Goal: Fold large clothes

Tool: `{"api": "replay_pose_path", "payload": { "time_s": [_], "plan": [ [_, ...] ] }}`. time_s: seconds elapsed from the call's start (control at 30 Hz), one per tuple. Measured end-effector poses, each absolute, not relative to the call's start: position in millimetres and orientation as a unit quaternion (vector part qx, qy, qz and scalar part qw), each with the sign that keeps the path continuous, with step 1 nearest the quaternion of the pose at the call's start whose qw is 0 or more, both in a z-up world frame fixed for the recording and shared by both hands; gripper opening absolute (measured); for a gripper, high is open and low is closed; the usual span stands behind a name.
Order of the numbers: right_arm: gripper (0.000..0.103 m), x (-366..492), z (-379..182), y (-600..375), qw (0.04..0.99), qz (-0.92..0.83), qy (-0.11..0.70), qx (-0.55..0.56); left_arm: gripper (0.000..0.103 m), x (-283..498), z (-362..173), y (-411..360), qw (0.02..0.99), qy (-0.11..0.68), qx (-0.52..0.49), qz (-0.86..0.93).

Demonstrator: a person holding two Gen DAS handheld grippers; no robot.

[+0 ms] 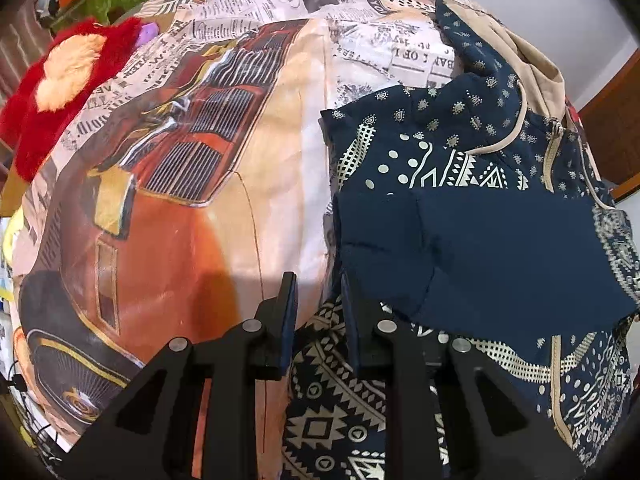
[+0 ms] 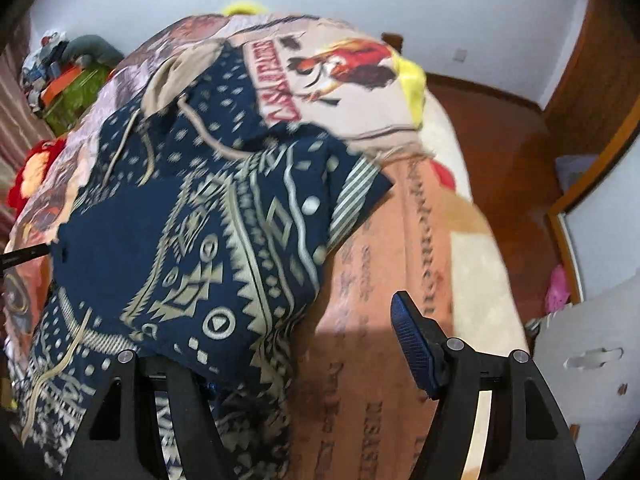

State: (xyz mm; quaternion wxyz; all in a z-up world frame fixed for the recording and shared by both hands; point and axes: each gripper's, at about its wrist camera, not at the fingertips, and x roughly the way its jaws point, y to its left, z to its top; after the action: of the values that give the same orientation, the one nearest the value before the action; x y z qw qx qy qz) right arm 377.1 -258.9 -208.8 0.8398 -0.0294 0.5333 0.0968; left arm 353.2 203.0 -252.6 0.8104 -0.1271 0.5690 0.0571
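Navy patterned hoodie (image 1: 480, 240) lies on printed bedspread (image 1: 180, 200), long axis running away from fingers. Left gripper (image 1: 318, 312) narrowly parted, hem fabric between pads, grip unclear. Right gripper (image 2: 280, 360) wide open, hoodie edge over left finger, nothing held.

Navy hooded garment (image 2: 192, 216) with cream geometric print spread across the left and middle, blurred, lying on a printed bedspread (image 2: 384, 264). Beige-lined hood (image 2: 176, 76) at the far end, drawcords trailing down over the fabric. Striped cuff (image 2: 352, 196) at the garment's right edge, resting on the spread. Right gripper (image 2: 304, 344) near the bottom, jaws standing wide apart; right finger (image 2: 416, 344) with its blue ribbed pad clear above bare bedspread, left finger hidden under the garment's near edge, contact not discernible. Rooster print (image 2: 352, 64) on the far part of the spread. Red plush toy (image 2: 32, 176) at far left. Wooden furniture (image 2: 512, 136) and white wall (image 2: 360, 0) to the far right.
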Motion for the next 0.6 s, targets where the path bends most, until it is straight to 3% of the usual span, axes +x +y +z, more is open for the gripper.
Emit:
{"api": "replay_pose_path", "payload": {
  "time_s": [0.17,0.37,0.43,0.5,0.6],
  "plan": [
    [0.068,352,-189,-255,0.842,0.129,0.521,-0.061,0.046,346,-231,200,0.826,0.548,-0.124,0.045],
    [0.068,339,-155,-260,0.854,0.151,0.495,-0.059,0.071,345,-207,161,0.855,0.516,-0.049,0.016],
    [0.071,342,-143,-260,0.861,0.158,0.481,-0.045,0.074,352,-211,152,0.856,0.515,-0.029,0.005],
    [0.082,348,-134,-261,0.869,0.160,0.468,-0.022,0.074,362,-220,150,0.852,0.524,-0.018,0.009],
    [0.082,371,-137,-260,0.868,0.161,0.470,0.009,0.074,379,-243,159,0.836,0.546,-0.033,0.039]
  ]
}}
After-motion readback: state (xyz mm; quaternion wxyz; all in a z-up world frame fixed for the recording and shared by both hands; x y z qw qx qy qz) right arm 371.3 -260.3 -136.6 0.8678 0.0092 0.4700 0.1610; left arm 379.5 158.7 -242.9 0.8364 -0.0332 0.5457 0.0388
